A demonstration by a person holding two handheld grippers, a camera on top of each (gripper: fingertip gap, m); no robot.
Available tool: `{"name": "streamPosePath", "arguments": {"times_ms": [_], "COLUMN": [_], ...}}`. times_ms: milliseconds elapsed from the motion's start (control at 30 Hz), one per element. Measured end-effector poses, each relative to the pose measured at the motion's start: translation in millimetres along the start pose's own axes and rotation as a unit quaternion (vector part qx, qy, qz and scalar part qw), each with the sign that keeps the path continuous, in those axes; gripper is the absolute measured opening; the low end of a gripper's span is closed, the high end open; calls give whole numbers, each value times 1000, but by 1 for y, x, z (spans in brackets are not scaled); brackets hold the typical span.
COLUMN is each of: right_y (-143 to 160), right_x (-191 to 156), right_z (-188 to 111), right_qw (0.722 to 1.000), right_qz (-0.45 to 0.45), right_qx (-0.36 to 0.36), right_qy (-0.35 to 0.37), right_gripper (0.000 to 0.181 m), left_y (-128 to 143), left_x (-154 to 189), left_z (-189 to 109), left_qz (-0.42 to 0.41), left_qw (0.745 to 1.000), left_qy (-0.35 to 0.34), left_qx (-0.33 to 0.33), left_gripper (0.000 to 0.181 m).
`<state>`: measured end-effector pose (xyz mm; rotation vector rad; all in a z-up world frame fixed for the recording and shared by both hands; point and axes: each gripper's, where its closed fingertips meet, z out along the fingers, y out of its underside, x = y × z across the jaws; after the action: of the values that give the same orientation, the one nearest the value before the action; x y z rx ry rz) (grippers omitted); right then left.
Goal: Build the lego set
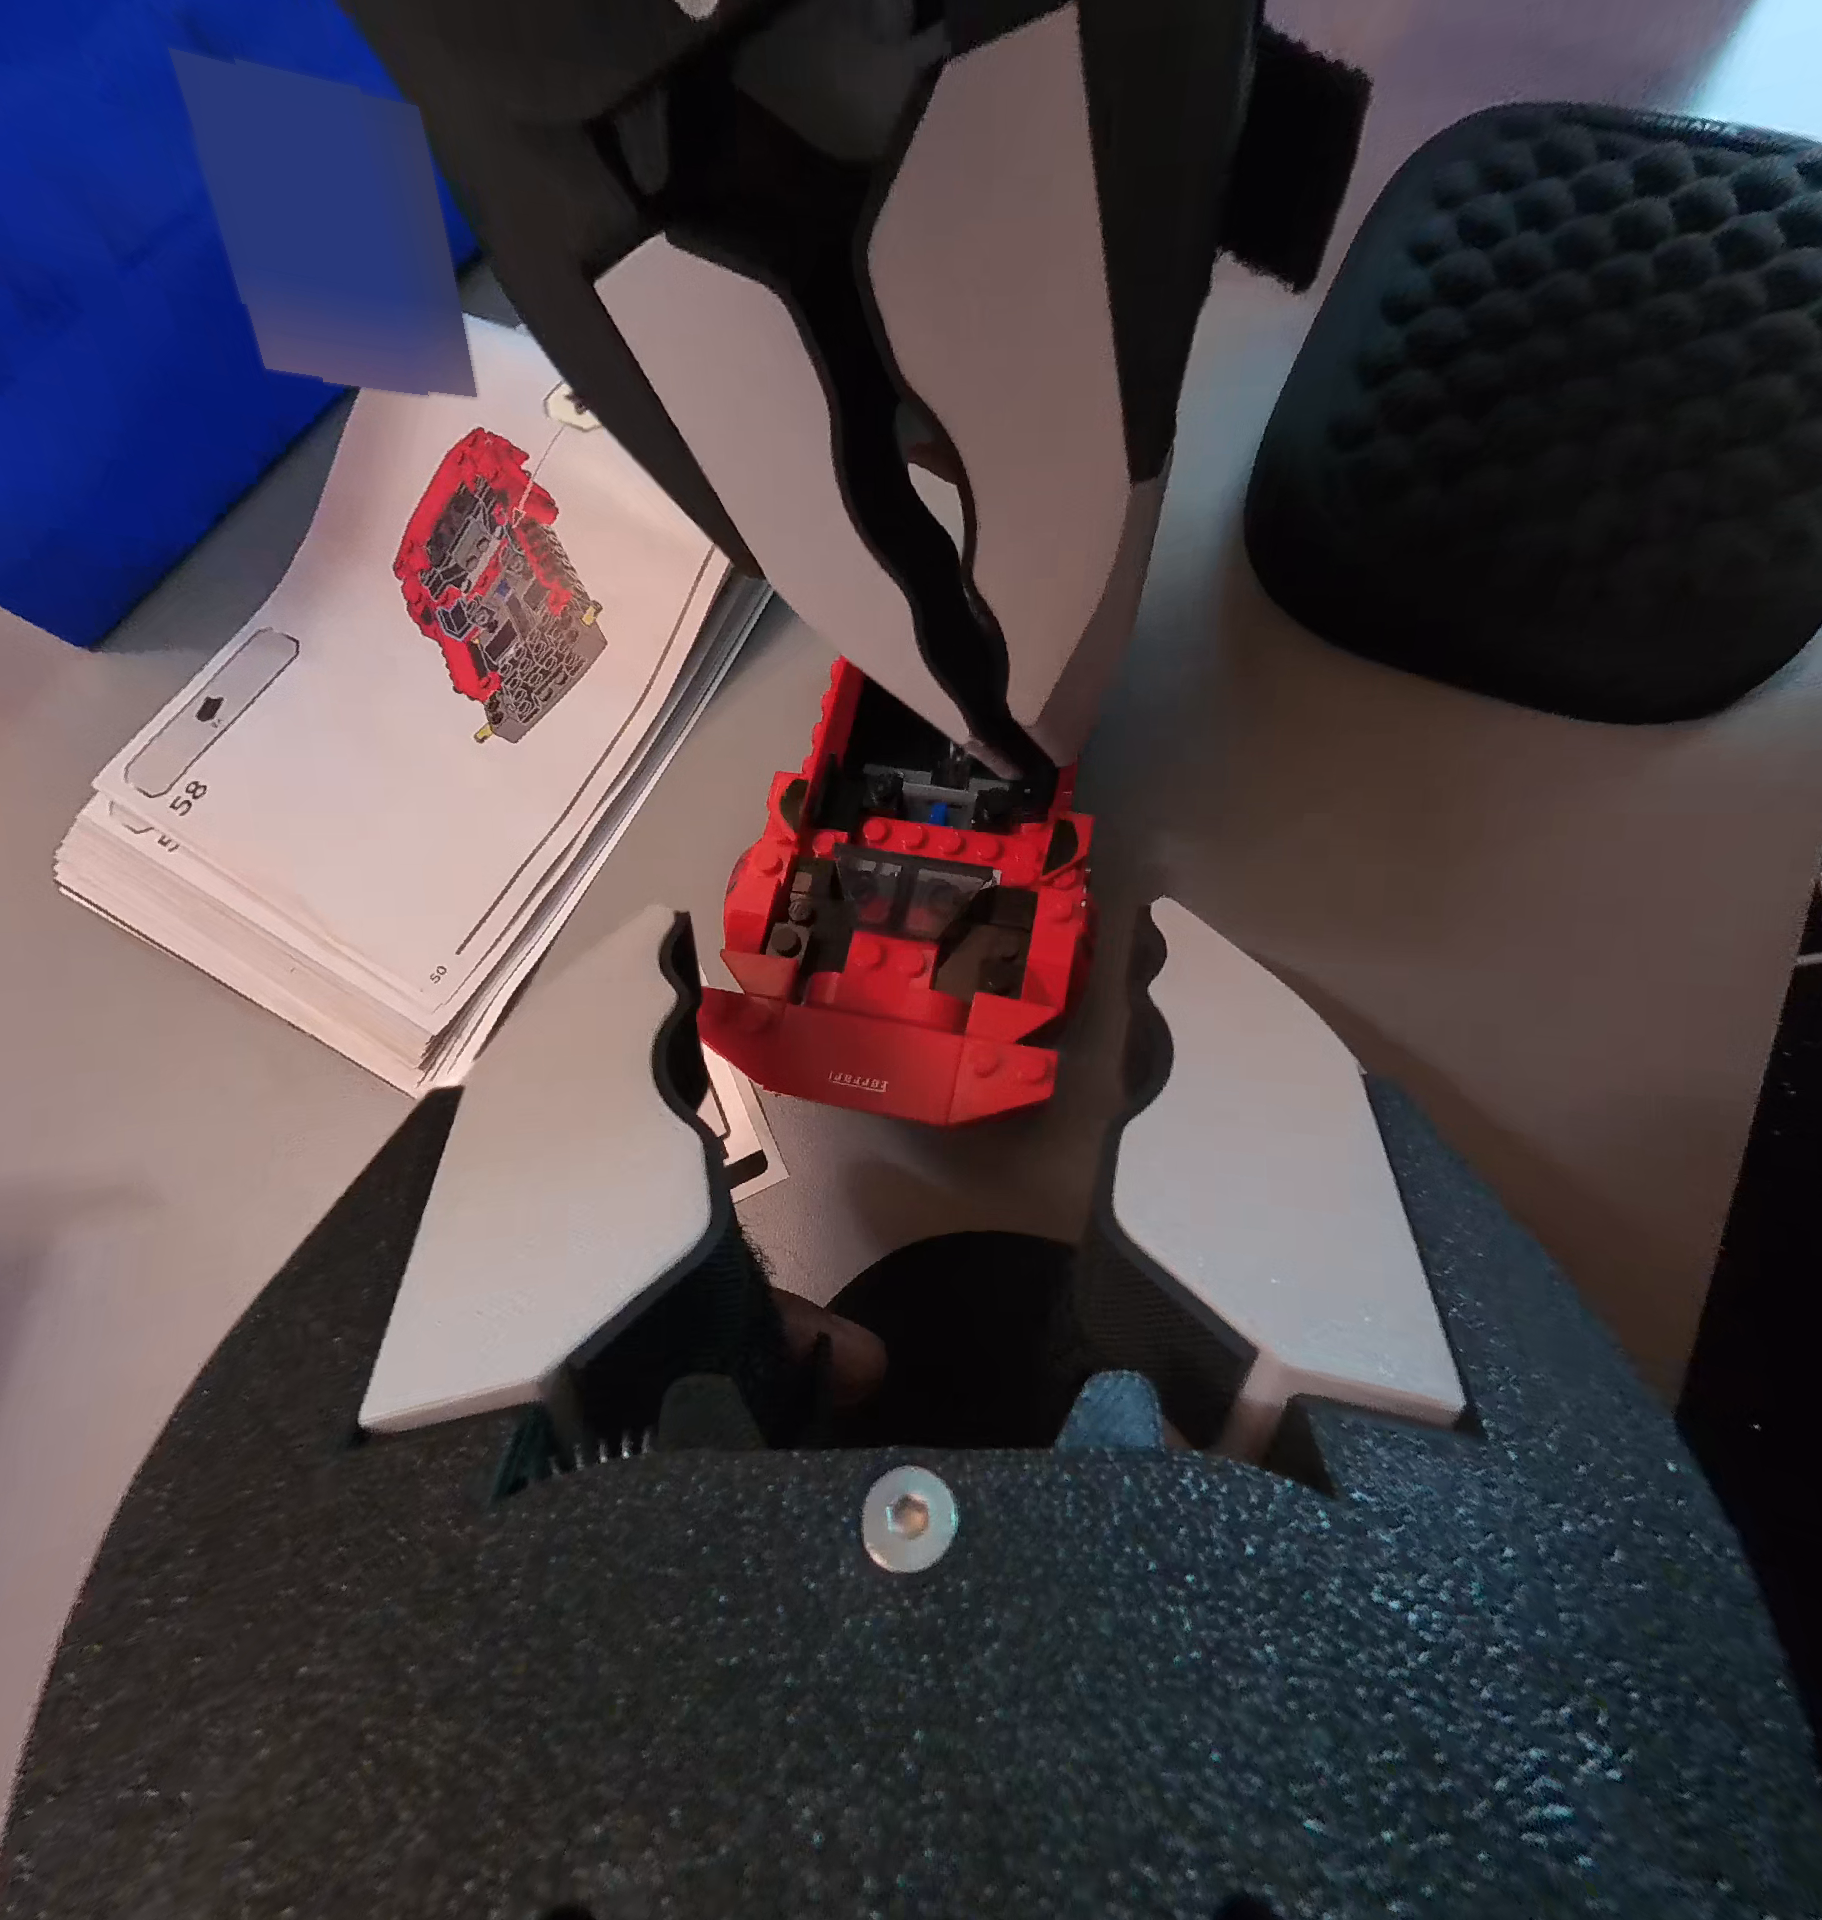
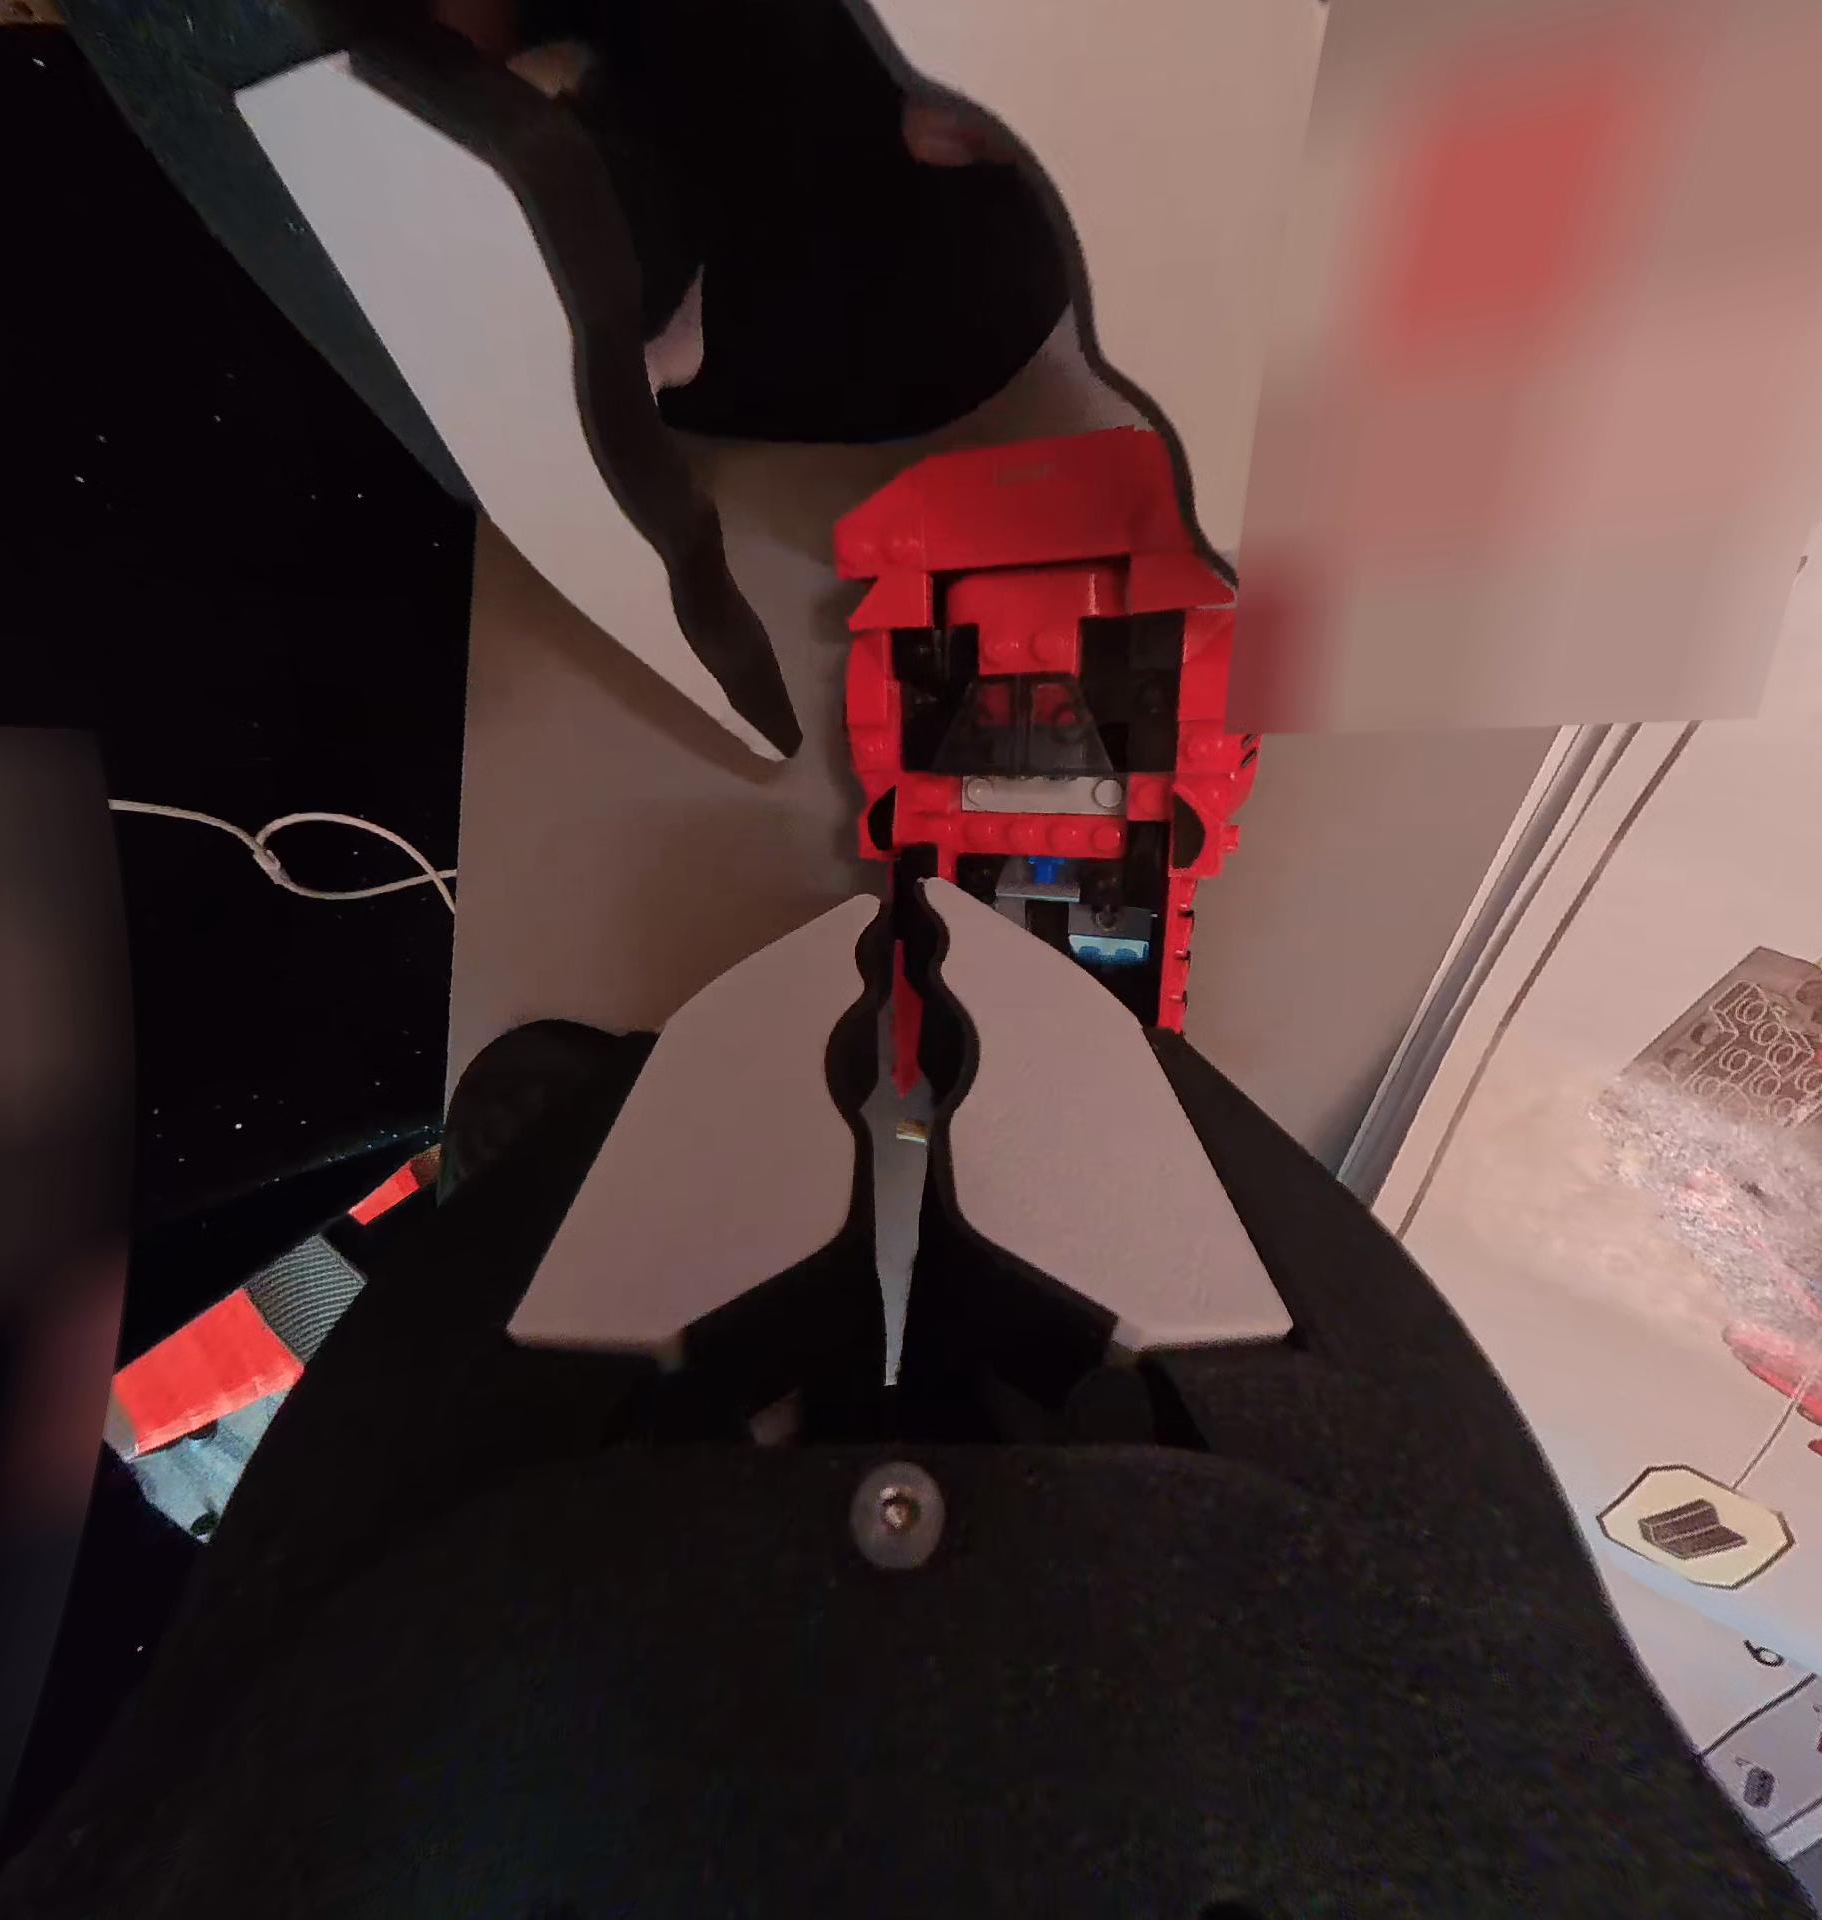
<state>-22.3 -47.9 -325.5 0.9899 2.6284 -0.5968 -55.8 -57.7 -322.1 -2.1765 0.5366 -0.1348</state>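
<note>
1. Lego car, a red plastic brick model (image 1: pixel 891 935) with black and grey inner parts, rests on the pale grey tabletop (image 1: pixel 1354 883), just beside the open white paper instruction booklet (image 1: pixel 387 727).
2. Your left gripper (image 1: pixel 912 997) is spread wide, with its grey fingers either side of the car's sloped red end and apparently not touching it. The car is therefore unbraced.
3. Your right gripper (image 2: pixel 902 894) is clenched at the open cockpit end, tips over the car's side wall. A thin dark sliver shows between the pads; you cannot tell whether it is a piece or part of the wall.
4. Risk: pressing down or twisting here could slide or tip the unbraced car, or pop loose the red side wall. Close the left fingers on the body first.
5. Risk: a small piece released off its studs may drop into the dark cockpit cavity (image 2: pixel 1083 914).
6. Appearance: studs remain exposed on top; a smoky transparent windscreen piece (image 2: pixel 1026 732) sits mid-body, so the roof looks unfinished.
</note>
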Motion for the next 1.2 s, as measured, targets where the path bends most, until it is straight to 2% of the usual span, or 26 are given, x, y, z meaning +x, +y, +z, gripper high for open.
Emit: {"name": "streamPosePath", "arguments": {"times_ms": [667,900,1033,1200], "right_y": [-1,-2,-4,12], "right_x": [2,2,2,11], "right_z": [7,7,-2,-8], "right_qw": [999,999,1000,1000], "right_qz": [3,7,5,-16], "right_qx": [-47,-45,-21,-1], "right_qy": [-11,-14,-17,-8], "right_gripper": [3,5,6,1], "left_y": [0,-1,0,-1], "left_x": [2,2,1,1], "left_z": [1,1,1,0], "left_qz": [-3,-6,-5,-3], "left_qw": [1000,1000,1000,1000], "left_qy": [13,14,13,9], "left_qx": [3,6,5,9], "left_gripper": [76,75,75,75]}}
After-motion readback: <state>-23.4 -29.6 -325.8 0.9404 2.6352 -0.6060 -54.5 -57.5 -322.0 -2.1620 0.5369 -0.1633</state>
